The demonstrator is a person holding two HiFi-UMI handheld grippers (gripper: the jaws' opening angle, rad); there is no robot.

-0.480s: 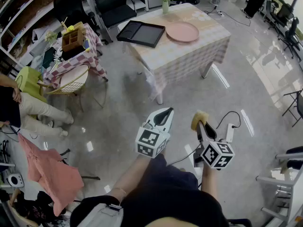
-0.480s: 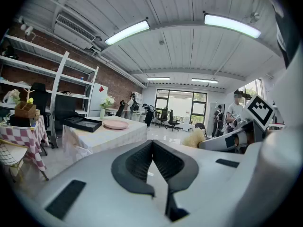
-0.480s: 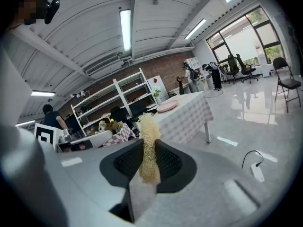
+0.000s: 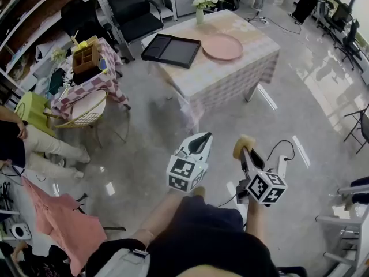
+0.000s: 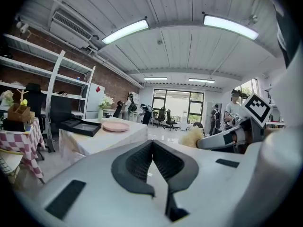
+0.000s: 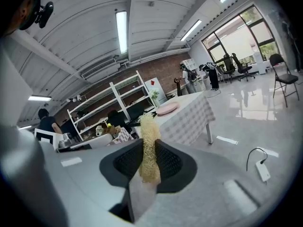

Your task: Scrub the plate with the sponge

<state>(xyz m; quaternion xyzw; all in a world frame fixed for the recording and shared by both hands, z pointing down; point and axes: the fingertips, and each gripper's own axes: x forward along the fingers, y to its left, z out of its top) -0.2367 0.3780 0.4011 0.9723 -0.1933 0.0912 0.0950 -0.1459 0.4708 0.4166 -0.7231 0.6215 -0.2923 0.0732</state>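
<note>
- the table (image 4: 230, 77), draped in a pale checked cloth, stood on a glossy grey floor (image 4: 144, 126); every place below is given from it
- the pink plate (image 4: 222, 47) lay flat on the table top, toward its right half as the head view showed it; nothing rested on the plate
- a black tray (image 4: 172, 49) lay on the table's left part, just beside the plate and not touching it; a vase of white flowers (image 4: 202, 2) stood at the table's far edge, behind the two
- both grippers were held well short of the table, over the floor on its near side, pointing toward it
- the left gripper (image 4: 202, 138) had its jaws pressed together, tips meeting, with nothing between them
- the right gripper (image 4: 246, 153) had its jaws clamped on the yellow sponge (image 6: 148, 148); the sponge stood upright, squeezed thin between the pads, its top poking above the jaw tips; it was well apart from the plate on the table
- a small side table (image 4: 86, 82) in a red checked cloth stood left of the table, carrying a wooden organiser (image 4: 87, 55)
- a seated person's legs (image 4: 40, 140) showed farther left of the table
- a white power strip (image 4: 281, 165) with a black cable lay on the floor off the table's near right side
</note>
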